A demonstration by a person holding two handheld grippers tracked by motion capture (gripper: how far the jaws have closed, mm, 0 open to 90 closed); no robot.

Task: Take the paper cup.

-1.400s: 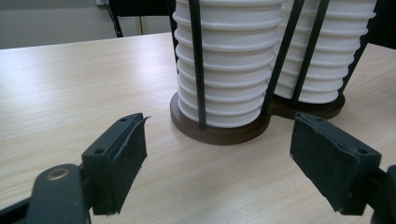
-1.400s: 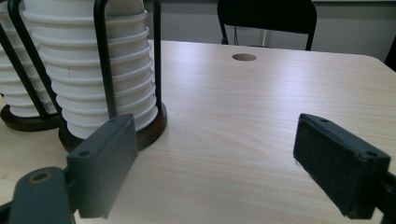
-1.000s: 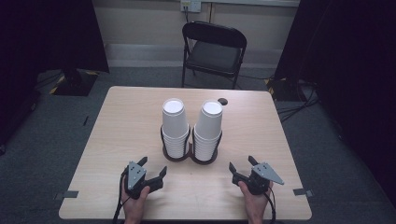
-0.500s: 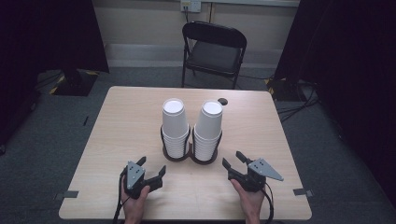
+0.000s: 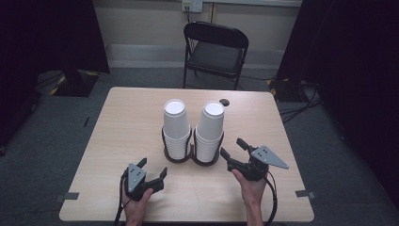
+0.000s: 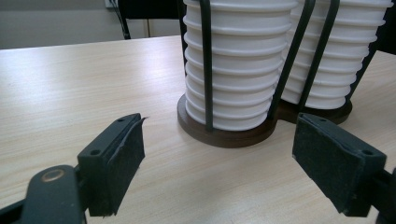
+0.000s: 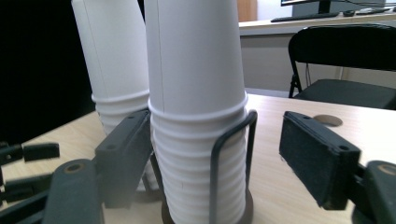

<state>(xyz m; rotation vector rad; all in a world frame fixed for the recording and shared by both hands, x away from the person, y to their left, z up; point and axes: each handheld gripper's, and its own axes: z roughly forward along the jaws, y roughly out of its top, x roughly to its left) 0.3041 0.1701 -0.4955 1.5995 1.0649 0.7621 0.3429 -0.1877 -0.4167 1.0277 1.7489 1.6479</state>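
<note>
Counter: pale wood, its near edge cut off by the bottom of the high view
Cups: two white stacks, upside down, side by side mid-counter, each in a ring of one dark wire holder
Holder base: a round brown disc under each stack; in the right tool view it is mostly cut off at the bottom
Left tool: jaws wide, holding nothing, low over the counter near the left stack, clear of it
Left tool view: stack tops cut off by the upper edge; only the lower rims and wires are seen
Right tool: jaws wide, just beside the right stack; touching or not, I cannot tell
Right tool view: one jaw overlaps the stack, blurred; the left stack stands partly hidden behind
Disc: small, dark, on the counter behind the cups; too small to tell what
Chair: black, folding, beyond the far edge
Hands: wrists cut off at the bottom
</note>
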